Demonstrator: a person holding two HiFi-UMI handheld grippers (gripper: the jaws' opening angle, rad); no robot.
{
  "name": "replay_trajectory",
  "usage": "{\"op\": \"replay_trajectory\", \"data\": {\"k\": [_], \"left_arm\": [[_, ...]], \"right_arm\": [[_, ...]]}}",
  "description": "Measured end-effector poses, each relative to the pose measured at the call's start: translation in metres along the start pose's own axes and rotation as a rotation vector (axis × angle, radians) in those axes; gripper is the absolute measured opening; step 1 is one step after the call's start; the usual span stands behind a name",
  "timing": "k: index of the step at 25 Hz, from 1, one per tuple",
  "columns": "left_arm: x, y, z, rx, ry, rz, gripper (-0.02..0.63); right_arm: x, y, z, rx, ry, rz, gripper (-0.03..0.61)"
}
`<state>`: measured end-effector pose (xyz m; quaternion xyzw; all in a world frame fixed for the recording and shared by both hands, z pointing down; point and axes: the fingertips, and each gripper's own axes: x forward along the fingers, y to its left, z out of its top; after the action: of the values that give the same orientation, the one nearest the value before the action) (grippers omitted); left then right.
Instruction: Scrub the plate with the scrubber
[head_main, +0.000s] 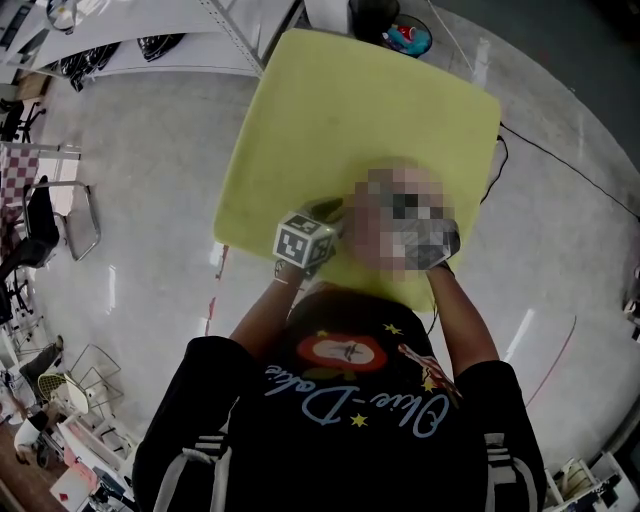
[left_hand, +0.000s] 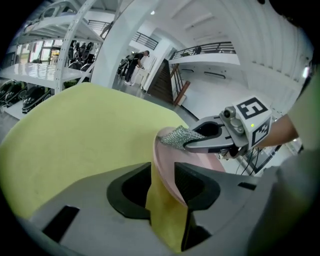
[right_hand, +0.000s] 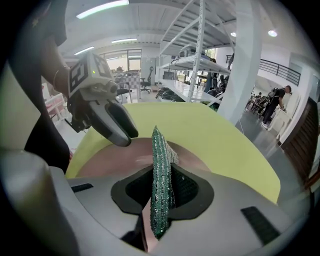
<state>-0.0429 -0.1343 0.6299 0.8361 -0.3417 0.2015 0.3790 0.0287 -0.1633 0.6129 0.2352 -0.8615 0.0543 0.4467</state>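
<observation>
Left tongs (head_main: 328, 213) and right tongs (head_main: 432, 243) meet over the near edge of a yellow worktop (head_main: 350, 110) in the head view, each at the end of a bare forearm. The left pair's marker cube (head_main: 303, 240) is plain. A mosaic patch covers the space between the two, so the plate cannot be made out from here. Pale floor (head_main: 130, 170) surrounds the worktop.

In the left gripper view the left tongs (left_hand: 161, 170) stand wide. The rim of a pink plate (left_hand: 164, 159) runs edge-on through the gap, lying against the right-hand pad (left_hand: 187, 182) with yellow worktop (left_hand: 75, 135) showing between it and the other pad, so nothing is clamped. Beyond, the right tongs (left_hand: 197, 142) reach in from the right, pinching a glittery scrubber (left_hand: 179, 136) whose end sits at the plate's far rim. Whether the two touch cannot be told. White shelving (left_hand: 45, 55) stands behind.

In the right gripper view the right tongs (right_hand: 161, 172) are narrow, closed on the scrubber (right_hand: 161, 165), a flat green sparkling pad held upright on edge between the pads. The plate (right_hand: 115, 160) spreads just ahead of and below it on the worktop (right_hand: 215, 135). The left tongs (right_hand: 127, 135) come in from the upper left, tips over the plate's left part.
</observation>
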Motion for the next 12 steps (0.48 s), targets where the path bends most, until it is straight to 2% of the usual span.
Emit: {"op": "replay_trajectory", "data": {"k": [5, 12], "left_arm": [[0.008, 0.006, -0.012, 0.006, 0.066, 0.010, 0.101], [0.011, 0.001, -0.011, 0.003, 0.063, 0.023, 0.078]], "right_arm": [[0.011, 0.005, 0.000, 0.018, 0.009, 0.045, 0.064], [0.019, 0.021, -0.015, 0.017, 0.073, 0.141, 0.066]]}}
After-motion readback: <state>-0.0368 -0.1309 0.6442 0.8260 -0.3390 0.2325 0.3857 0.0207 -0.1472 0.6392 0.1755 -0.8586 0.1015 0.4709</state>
